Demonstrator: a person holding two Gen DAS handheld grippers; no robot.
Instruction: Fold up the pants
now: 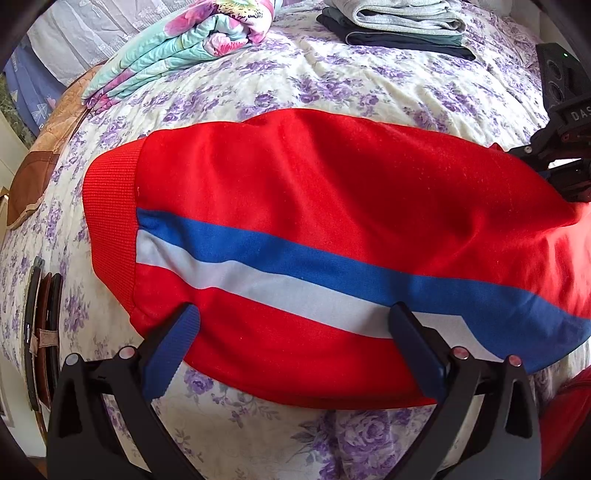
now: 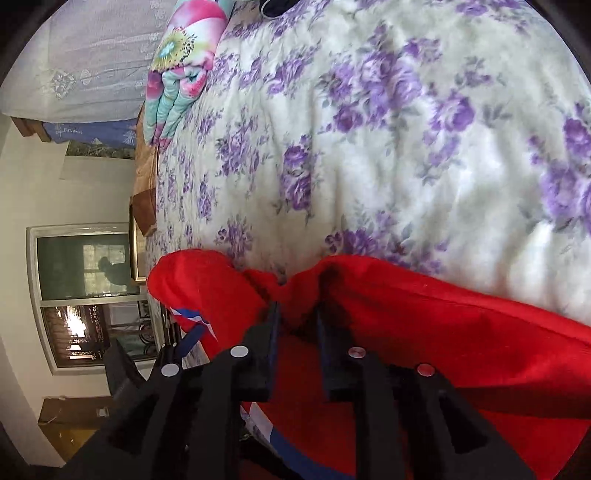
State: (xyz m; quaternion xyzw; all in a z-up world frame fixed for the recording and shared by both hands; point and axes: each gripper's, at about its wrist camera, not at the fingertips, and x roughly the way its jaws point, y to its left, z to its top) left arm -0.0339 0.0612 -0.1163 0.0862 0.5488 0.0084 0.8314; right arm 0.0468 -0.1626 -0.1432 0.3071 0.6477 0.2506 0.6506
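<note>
Beyond red pants [image 1: 295, 206], folded quilt [image 1: 177, 48], clothes stack [image 1: 399, 26], floral bedspread [image 1: 332, 85]

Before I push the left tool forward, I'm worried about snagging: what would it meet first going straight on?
Probably the red pants, near the blue stripe, which lies between the open left tool's fingers.

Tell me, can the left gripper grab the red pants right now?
Probably yes. The left gripper is wide open, its fingers straddling the near edge of the red pants on the flowered bedspread, with nothing lying on top there. It looks like it only needs to close.
</note>
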